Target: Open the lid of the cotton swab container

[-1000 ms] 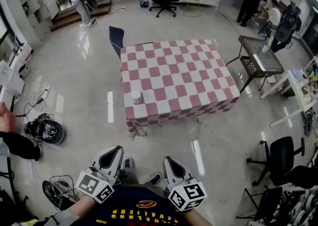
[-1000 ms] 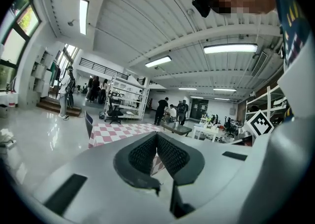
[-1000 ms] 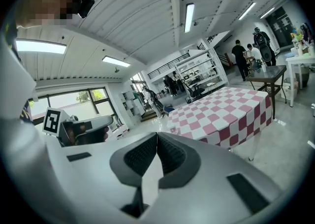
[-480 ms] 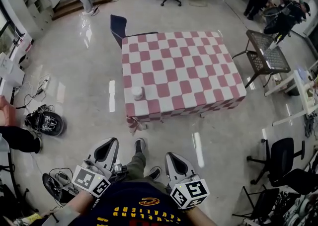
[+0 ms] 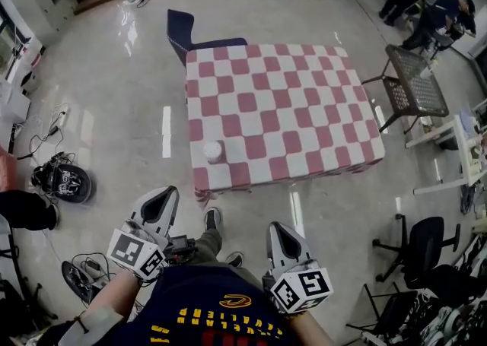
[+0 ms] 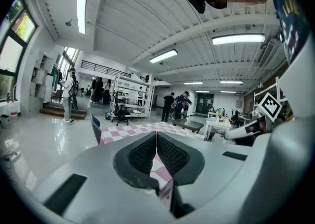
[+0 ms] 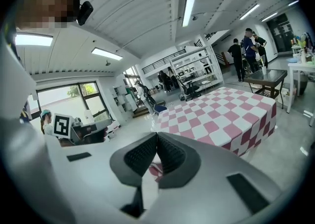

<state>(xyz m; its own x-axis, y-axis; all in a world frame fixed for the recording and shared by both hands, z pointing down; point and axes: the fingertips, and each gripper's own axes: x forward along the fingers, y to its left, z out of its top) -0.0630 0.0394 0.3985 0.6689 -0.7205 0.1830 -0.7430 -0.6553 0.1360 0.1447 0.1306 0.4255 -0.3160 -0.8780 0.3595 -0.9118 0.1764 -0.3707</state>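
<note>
Tongs on both sides are found pressed together, with nothing pinched between them. In the head view the left tongs (image 5: 162,198) and the right tongs (image 5: 279,232) are held low and close to the person's body, over the floor. The closure is confirmed in each gripper view: the ribbed pads of the left tongs (image 6: 156,134) meet at the tips, as do those of the right tongs (image 7: 157,135), and no object is seen in either pair.

The cotton swab container (image 5: 213,152) is recorded as a small white cylinder standing upright on the checkered bench (image 5: 289,101), near the corner closest to the person, on the left side. It is well apart from both tongs, and a strip of bare floor lies between them and the bench edge. The lid is too small to be made out. No separate lid is seen lying beside the container, so it is judged to be in place.

The task is assessed as not yet begun, since no contact with the container has been made. The whole of the work remains: the bench is to be approached, the tongs are to be spread, the body is to be steadied, and the lid is to be taken and opened.

A dark chair (image 5: 186,29) is noted at the far edge of the bench.
</note>
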